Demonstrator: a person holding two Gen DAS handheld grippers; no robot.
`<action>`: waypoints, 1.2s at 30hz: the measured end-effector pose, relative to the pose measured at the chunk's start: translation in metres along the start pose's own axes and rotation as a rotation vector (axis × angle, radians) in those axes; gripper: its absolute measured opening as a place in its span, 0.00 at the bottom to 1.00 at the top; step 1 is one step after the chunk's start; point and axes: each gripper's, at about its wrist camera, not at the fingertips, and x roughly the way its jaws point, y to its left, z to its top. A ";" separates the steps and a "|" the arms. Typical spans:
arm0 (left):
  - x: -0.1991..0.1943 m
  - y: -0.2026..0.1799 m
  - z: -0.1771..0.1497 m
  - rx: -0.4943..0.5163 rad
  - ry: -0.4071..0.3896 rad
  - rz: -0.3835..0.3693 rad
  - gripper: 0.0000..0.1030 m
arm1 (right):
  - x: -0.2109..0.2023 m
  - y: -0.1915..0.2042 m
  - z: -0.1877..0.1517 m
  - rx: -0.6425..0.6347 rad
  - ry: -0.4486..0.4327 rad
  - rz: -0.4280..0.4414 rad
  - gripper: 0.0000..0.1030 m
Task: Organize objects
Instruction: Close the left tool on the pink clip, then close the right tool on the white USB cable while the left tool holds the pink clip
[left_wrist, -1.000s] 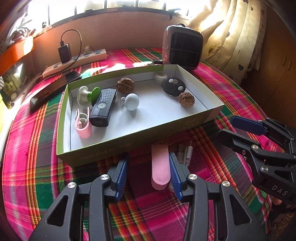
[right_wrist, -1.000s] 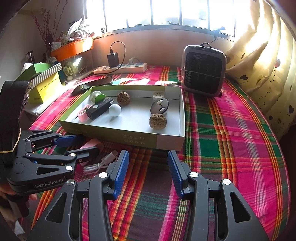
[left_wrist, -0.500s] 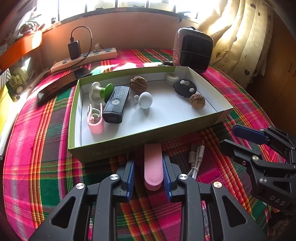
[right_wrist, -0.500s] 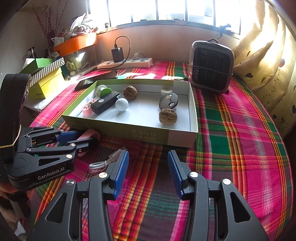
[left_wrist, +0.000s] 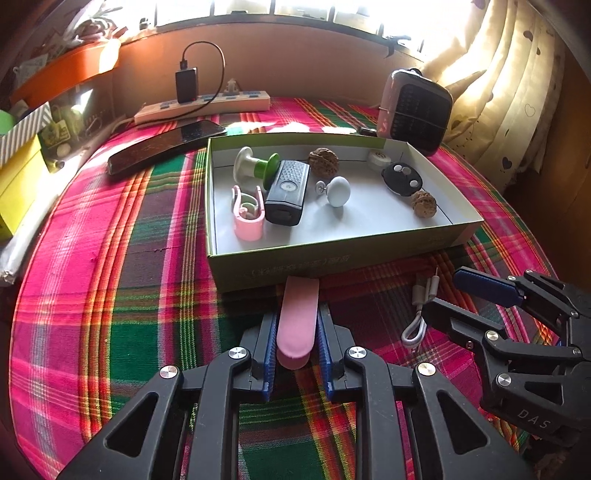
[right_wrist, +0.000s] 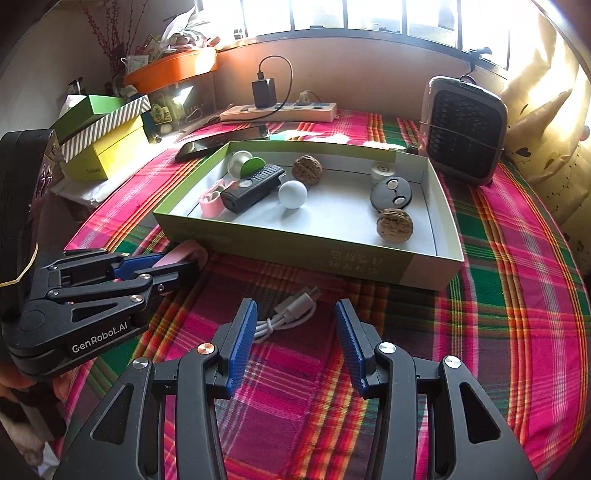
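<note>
The left wrist view looks straight down the pink case, which the left gripper clamps between its blue fingers; the pads press both long sides. The right wrist view shows the same grip from the side, the left gripper low at the left edge and the case poking out past the fingertips. Only the right wrist view shows the stacked green and yellow boxes and the orange tray by the window.

The case lies with its long axis running away from the left camera, its square end pointing at the near wall of the open cardboard box and nearly touching it, its rounded end back between the fingers. It sits on the plaid bench just outside the box.

The right gripper stands partly open with nothing pressed between its fingers; a coiled white cable lies on the cloth just ahead of them.

Inside the box are a pink clip, a black remote, a white knob, a green and white spool, two walnuts, a round black fob. Behind stand a small heater, a power strip and a phone. The near box wall stands directly in front of the case.
</note>
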 end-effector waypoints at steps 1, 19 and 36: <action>-0.001 0.002 -0.001 -0.004 -0.002 -0.002 0.18 | 0.001 0.002 0.000 -0.001 0.004 0.002 0.44; -0.003 0.013 -0.003 -0.031 -0.011 -0.033 0.18 | 0.016 0.021 0.005 -0.059 0.038 -0.022 0.44; -0.004 0.014 -0.003 -0.034 -0.016 -0.049 0.18 | 0.015 0.019 0.003 -0.097 0.039 -0.068 0.27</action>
